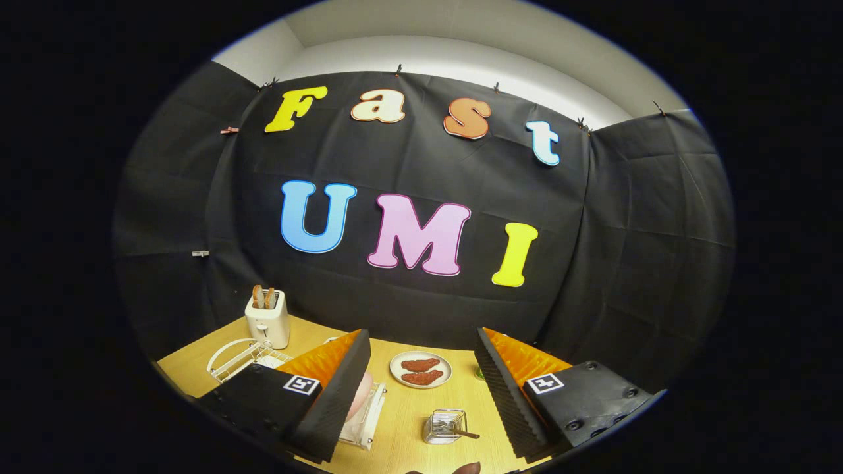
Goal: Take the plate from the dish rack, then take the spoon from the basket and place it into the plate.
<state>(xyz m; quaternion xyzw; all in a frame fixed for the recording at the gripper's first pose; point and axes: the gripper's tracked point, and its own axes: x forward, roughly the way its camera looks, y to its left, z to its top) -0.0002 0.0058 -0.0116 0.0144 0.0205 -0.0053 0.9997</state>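
Note:
My gripper [421, 336] is open and held above the wooden table [408, 408], with nothing between its fingers. A pink plate [361, 395] stands on edge in a pale dish rack [370, 418], just right of the left finger, which hides part of it. Between the fingers and lower down sits a small wire basket [444, 426]. A spoon [463, 432] lies in it with its handle sticking out to the right.
A white plate with two reddish-brown food pieces [420, 370] lies beyond the basket. A white toaster [267, 319] with toast and a white wire rack [240, 359] stand at the far left. A small green thing [480, 375] peeks out by the right finger.

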